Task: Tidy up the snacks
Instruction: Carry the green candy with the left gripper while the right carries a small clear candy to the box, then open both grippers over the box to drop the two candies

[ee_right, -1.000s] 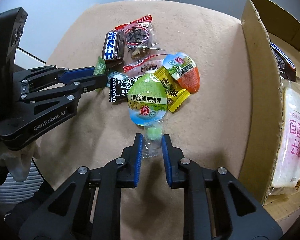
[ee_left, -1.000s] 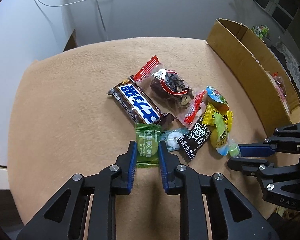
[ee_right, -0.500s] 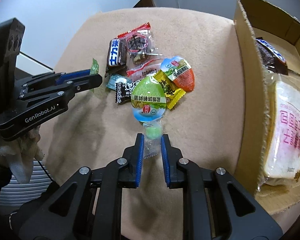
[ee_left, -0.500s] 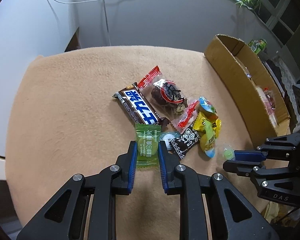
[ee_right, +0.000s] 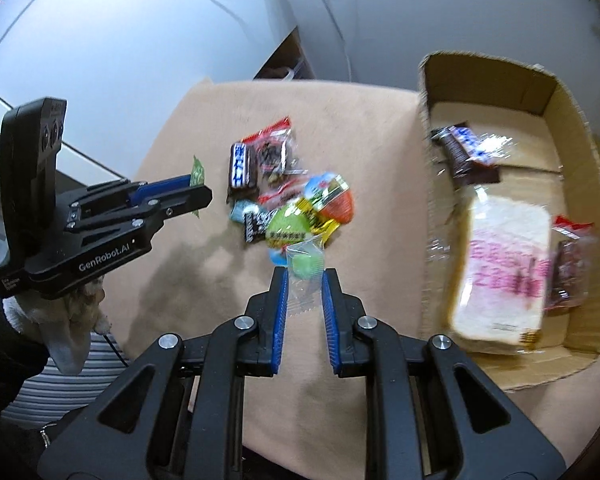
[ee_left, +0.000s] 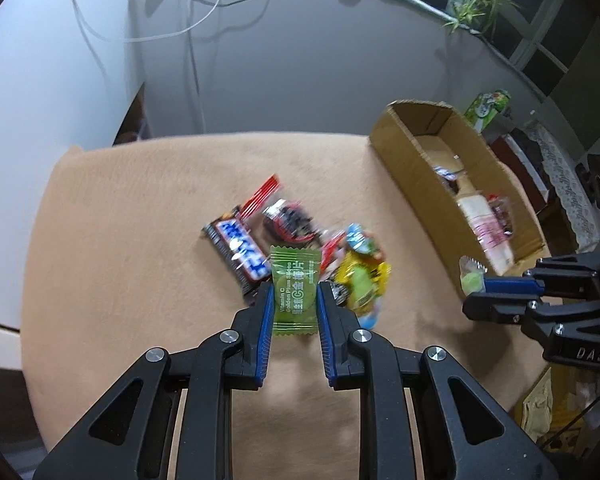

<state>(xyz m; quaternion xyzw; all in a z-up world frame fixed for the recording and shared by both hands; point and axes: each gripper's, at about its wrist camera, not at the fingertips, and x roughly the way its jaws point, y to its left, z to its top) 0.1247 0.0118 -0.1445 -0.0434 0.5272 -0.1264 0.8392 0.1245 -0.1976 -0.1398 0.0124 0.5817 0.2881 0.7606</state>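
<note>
Each gripper carries one small sweet clear of the beige-covered counter (ee_left: 132, 264). The left gripper (ee_left: 293, 300) has its fingers closed on the side edges of a green plum-slice packet (ee_left: 296, 288), which hangs above the near side of the snack pile (ee_right: 292, 196) in the middle of the counter. The right gripper (ee_right: 303, 280) pinches a clear-wrapped green candy (ee_right: 306, 264) by the wrapper's tail, with the sweet itself sticking out past the fingertips.

That right-hand hold looks like the weaker one — only thin film sits between the pads, so a quick swing toward the cardboard box (ee_right: 572, 128) at the counter's right edge could let the wrapper slide out and drop the candy onto the cloth or beside the box.

The plum packet is gripped by its edges and may bow or twist free.

The two grippers are near each other — heading for the box together risks a knock, or clipping its near wall.
</note>
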